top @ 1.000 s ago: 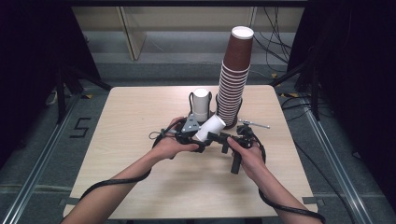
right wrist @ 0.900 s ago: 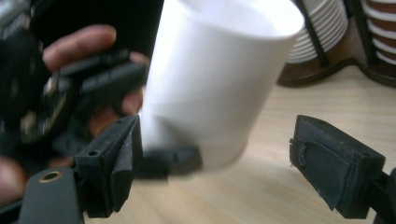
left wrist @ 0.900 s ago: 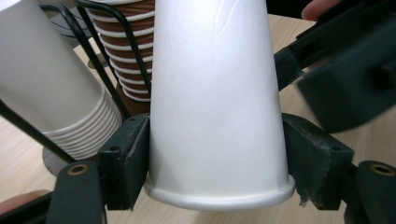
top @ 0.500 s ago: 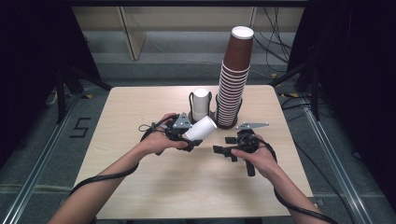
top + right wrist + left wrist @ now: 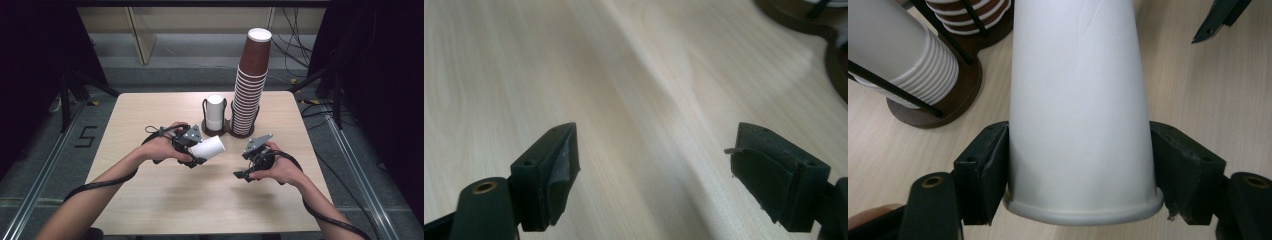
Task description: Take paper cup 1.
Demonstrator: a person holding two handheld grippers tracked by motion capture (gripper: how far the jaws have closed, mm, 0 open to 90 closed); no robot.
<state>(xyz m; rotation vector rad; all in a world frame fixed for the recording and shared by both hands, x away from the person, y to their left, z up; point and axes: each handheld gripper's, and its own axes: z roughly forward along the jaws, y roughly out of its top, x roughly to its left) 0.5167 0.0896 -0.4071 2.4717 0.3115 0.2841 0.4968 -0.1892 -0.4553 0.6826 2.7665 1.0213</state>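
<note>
A white paper cup (image 5: 209, 147) lies on its side above the table, and my left gripper (image 5: 194, 151) is shut on it near the rim. In the left gripper view both pads press the cup (image 5: 1078, 90) just above its rolled rim, and its base points away. My right gripper (image 5: 241, 174) hovers over the table to the right of the cup, apart from it. In the right gripper view its jaws (image 5: 654, 170) stand open with only bare wood between them; they have just been closing a little.
A tall stack of brown cups (image 5: 251, 85) and a short stack of white cups (image 5: 215, 112) stand in a dark wire holder (image 5: 227, 133) at the table's back middle. Both stacks, white (image 5: 903, 55) and brown (image 5: 973, 12), show in the left gripper view.
Both grippers were together at the white cup. The right gripper has come away to the right, and the left gripper has drawn the cup slightly left.
</note>
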